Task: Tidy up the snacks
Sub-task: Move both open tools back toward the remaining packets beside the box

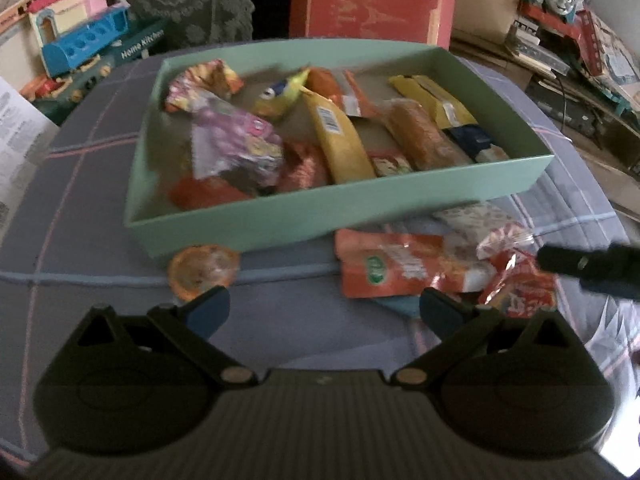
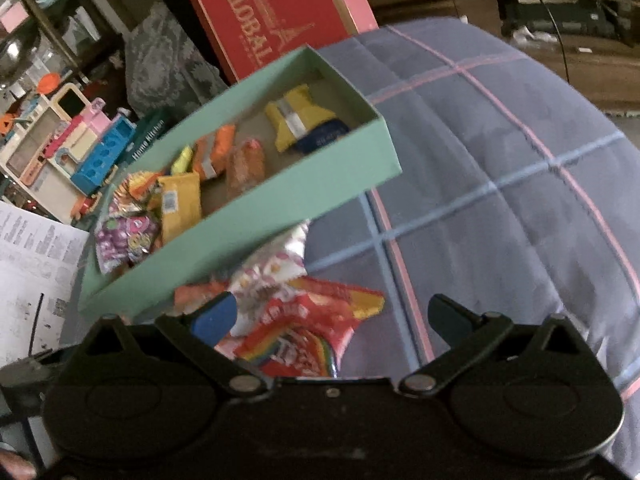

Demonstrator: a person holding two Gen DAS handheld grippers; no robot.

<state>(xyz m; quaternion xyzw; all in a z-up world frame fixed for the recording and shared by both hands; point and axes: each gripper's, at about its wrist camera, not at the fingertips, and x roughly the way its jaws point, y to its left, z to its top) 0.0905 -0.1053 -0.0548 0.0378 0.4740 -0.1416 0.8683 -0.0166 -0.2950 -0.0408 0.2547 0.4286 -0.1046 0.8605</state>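
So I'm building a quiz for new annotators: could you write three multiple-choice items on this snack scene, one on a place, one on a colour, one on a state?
1. Where does the round orange jelly cup lie?
A. inside the box
B. on the cloth, just outside the box's near wall
C. in the left gripper

2. What colour is the box?
A. pale green
B. red
C. white

3. How do the left gripper's jaws stand?
A. shut on a packet
B. shut on nothing
C. open, holding nothing

Answers: 1 B, the jelly cup sits on the plaid cloth in front of the box. 2 A, its walls are pale green. 3 C, the left gripper shows a wide gap with only cloth between its fingers.
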